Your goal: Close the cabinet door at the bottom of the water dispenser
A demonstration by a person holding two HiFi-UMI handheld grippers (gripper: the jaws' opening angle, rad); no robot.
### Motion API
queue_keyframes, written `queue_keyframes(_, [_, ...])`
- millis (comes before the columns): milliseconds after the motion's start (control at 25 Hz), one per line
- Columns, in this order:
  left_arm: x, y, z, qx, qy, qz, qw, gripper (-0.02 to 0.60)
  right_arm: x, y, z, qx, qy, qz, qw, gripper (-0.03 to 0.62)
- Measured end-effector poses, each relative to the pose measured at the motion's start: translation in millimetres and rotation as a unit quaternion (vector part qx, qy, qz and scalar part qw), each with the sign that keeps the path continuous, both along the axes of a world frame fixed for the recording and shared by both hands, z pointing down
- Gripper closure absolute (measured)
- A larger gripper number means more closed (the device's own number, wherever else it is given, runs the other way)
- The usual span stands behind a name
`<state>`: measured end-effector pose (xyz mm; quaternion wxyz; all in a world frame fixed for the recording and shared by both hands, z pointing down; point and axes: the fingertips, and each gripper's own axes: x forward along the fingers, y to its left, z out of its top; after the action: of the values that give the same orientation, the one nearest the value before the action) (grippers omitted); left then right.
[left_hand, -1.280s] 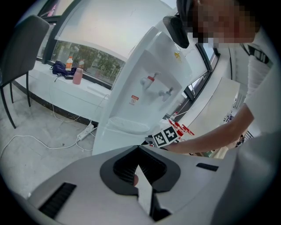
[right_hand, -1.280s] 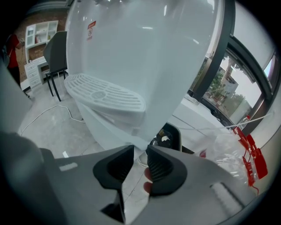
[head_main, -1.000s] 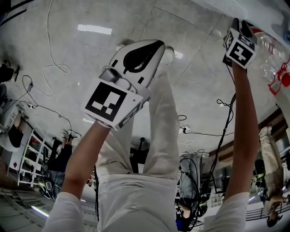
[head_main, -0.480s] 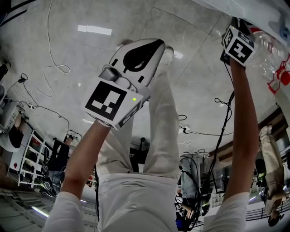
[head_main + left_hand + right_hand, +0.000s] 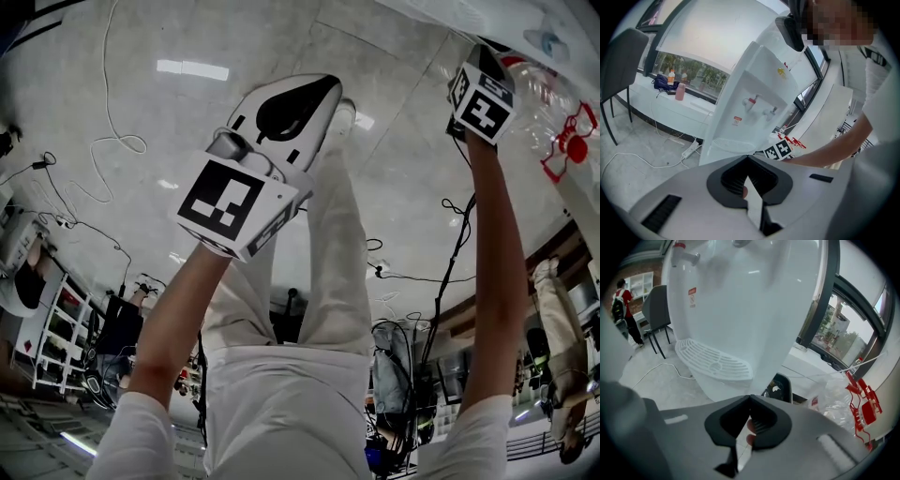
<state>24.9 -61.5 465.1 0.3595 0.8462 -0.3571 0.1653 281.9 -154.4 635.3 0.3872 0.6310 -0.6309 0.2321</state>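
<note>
- Closing is the fresh change: the right gripper (image 5: 750, 398) has just brought its jaws together, and they now meet at the tips with nothing between them.
- The left gripper (image 5: 749, 159) has its jaws pressed together too, and it is also empty.
- In the head view both grippers sit slightly higher than a second ago. Neither touches the water dispenser (image 5: 754, 310): the right one is just in front of it and the left one is farther back.
- My reading is one of two things. Either the push on the door is over and the hands are coming away, or the jaws were closed to make a blunt pusher for a nudge not yet given. The frames do not settle which.
- The water dispenser is a tall white unit on the floor, with taps above a slotted drip tray (image 5: 715, 363).
- The cabinet door (image 5: 723, 389) belongs below that tray, at the bottom of the dispenser. Only a narrow white strip of that front shows above the right gripper's body.
- That strip looks smooth, with no gap or swung-out edge visible, but I cannot tell whether the door is fully shut.
</note>
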Motion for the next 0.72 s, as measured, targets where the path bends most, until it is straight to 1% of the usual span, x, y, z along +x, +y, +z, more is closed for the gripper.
queue_keyframes(200, [-8.1, 2.2, -23.4, 0.011, -0.004, -0.015, 0.9998, 0.578, -22.3, 4.3, -29.2, 0.006, -0.013, -0.037, 0.999, 0.583])
queue_keyframes(480, [-19.9, 18.0, -70.5, 0.025, -0.008, -0.021, 0.9994, 0.578, -57.8, 24.6, -78.2, 0.007, -0.049, -0.055, 0.997, 0.585])
queue_keyframes(720, [-24.1, 21.9, -102.8, 0.037, -0.010, -0.036, 0.9986, 0.578, -73.6, 32.3, -118.1, 0.016, -0.073, -0.071, 0.995, 0.585])
